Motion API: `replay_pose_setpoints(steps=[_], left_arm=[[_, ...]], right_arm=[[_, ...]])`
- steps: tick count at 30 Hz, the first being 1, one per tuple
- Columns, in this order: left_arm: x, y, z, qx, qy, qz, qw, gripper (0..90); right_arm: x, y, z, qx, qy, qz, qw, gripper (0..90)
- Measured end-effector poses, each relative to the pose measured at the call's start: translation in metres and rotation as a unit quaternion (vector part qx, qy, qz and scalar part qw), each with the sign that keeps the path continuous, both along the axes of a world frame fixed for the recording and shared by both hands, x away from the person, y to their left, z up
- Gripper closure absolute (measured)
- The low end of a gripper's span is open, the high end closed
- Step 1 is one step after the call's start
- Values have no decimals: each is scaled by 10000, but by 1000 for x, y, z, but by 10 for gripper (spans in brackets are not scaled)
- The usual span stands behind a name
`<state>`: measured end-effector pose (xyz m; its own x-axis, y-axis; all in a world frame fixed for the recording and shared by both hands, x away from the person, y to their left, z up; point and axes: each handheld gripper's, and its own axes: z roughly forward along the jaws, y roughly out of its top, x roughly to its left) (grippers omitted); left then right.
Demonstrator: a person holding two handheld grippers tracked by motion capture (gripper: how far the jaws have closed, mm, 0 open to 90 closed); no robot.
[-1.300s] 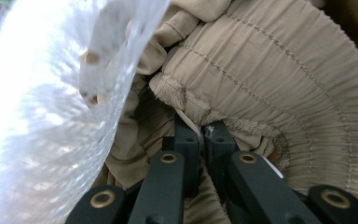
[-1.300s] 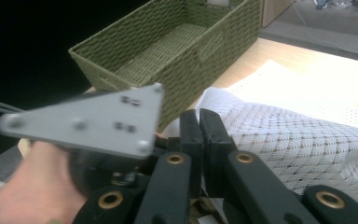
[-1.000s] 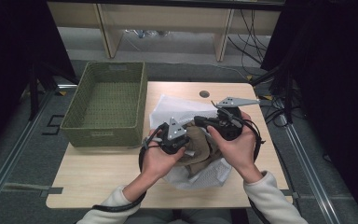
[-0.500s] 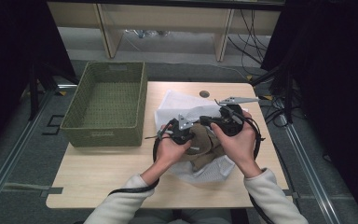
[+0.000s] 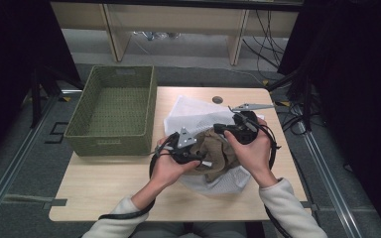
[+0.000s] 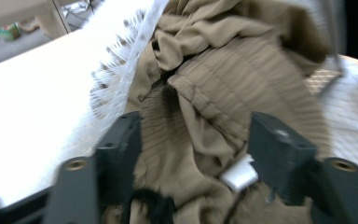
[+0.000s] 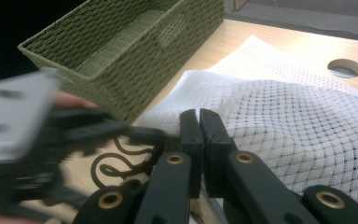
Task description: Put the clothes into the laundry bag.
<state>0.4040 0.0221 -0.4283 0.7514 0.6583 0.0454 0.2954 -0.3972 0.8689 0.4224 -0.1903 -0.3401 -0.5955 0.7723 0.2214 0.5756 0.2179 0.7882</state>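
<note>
A tan garment (image 5: pixel 218 151) lies bunched in the mouth of a white mesh bag (image 5: pixel 188 111) at the table's middle. My left gripper (image 5: pixel 202 160) comes at it from the left. In the left gripper view the left gripper (image 6: pixel 196 144) has just been opening; its jaws stand apart with the garment (image 6: pixel 242 79) and a white tag (image 6: pixel 237 175) loose between them. My right gripper (image 5: pixel 219 128) sits at the bag's upper edge. In the right gripper view the right gripper (image 7: pixel 198 116) is shut, pinching the mesh bag (image 7: pixel 284 121) at its rim.
A green woven basket (image 5: pixel 111 106) stands on the left of the wooden table (image 5: pixel 104 188); it also appears as the basket (image 7: pixel 121 42) in the right gripper view. A round cable hole (image 5: pixel 217 99) lies behind the bag. Black cables trail from both grippers.
The left hand has sunk a little onto the garment and shifted slightly right. The right hand keeps its place at the bag's rim.
</note>
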Motion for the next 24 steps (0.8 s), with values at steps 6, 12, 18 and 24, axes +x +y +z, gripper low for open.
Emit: replay_pose_setpoints(steps=[6, 12, 18, 24], left_arm=[[-26, 23, 4, -41, 92, -305, 9995, 227], [-25, 35, -25, 494, 250, -554, 9969, 206], [-13, 18, -48, 891, 96, -623, 9940, 261], [-9, 3, -54, 1078, 108, -760, 9912, 530]], right_arm=[[-1, 1, -1, -16, 6, -36, 10000, 899], [-1, 1, 0, -21, 49, -80, 10000, 899], [0, 1, -3, -39, 47, -79, 9999, 899], [2, 1, -5, -94, 117, -72, 9999, 899]])
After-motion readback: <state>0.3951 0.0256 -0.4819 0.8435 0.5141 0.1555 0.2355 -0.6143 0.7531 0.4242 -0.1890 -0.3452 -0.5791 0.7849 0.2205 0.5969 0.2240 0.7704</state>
